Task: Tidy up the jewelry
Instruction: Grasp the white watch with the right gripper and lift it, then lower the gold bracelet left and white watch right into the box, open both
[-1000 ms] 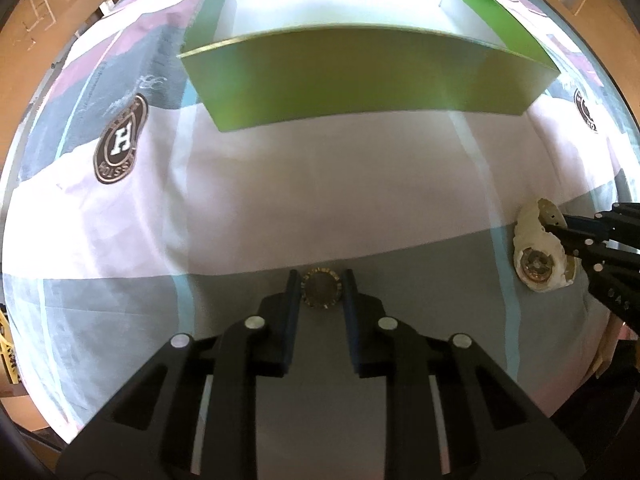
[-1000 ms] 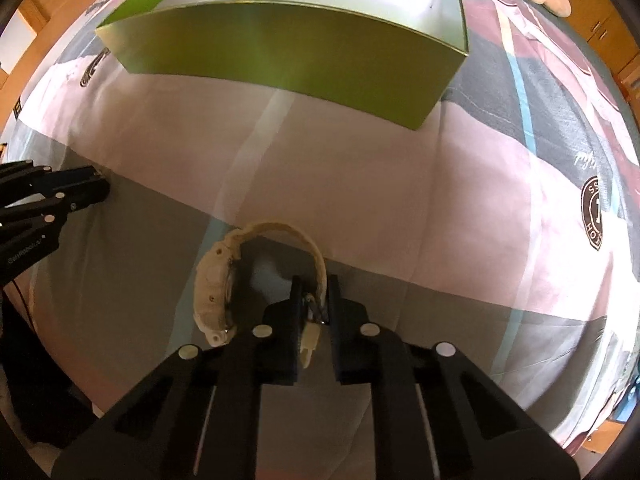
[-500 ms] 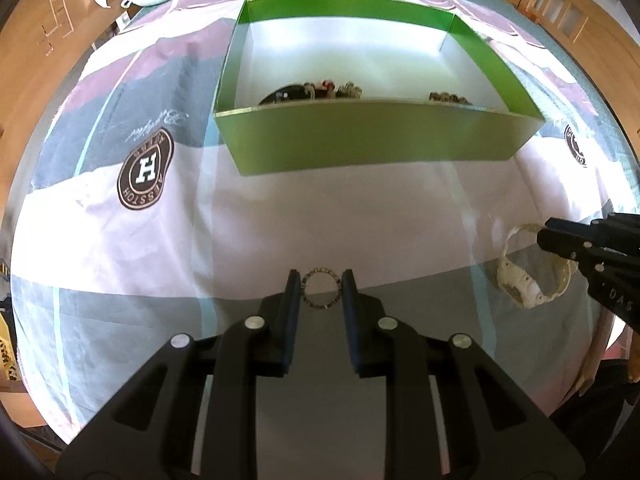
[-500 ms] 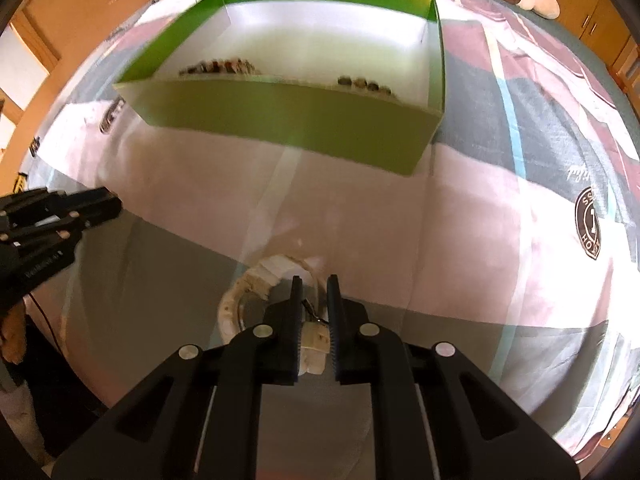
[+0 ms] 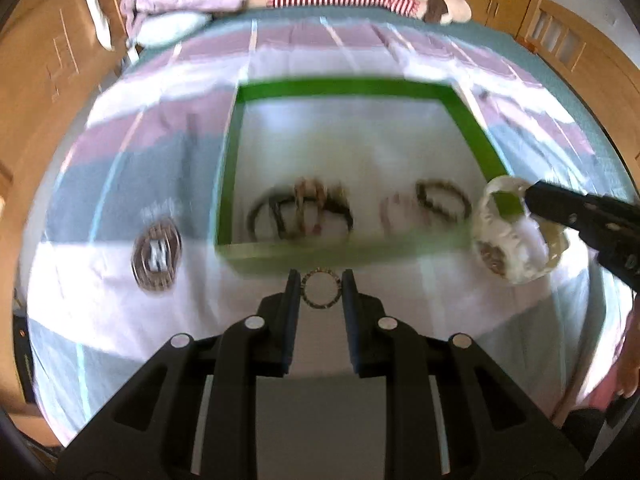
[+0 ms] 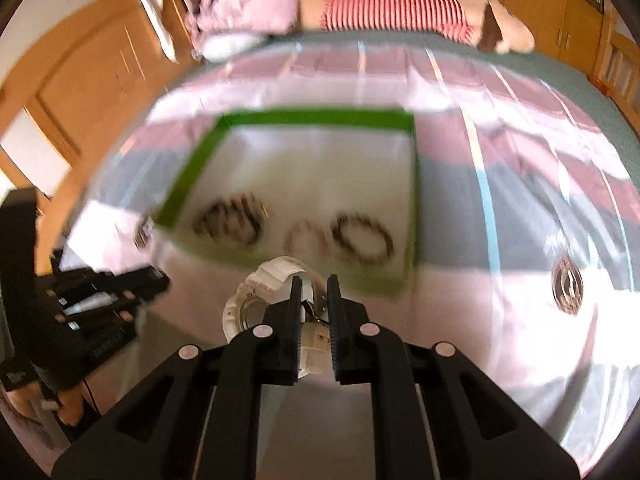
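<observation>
Both lifted off the bed since earlier: left gripper (image 5: 321, 282) pinching beaded ring (image 5: 321, 287), right gripper (image 6: 314, 289) clamping white watch (image 6: 276, 284) strap, near green box (image 5: 470, 128); thin grips, may slip mid-carry

My two wrist views both look steeply down past their tools from above the bed (image 5: 100, 300). Each faces the green box (image 5: 348, 89) ahead, and each catches the other tool at its edge.

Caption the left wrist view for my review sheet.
Left gripper holds a beaded ring before the green box; right gripper carries a white watch.
</observation>
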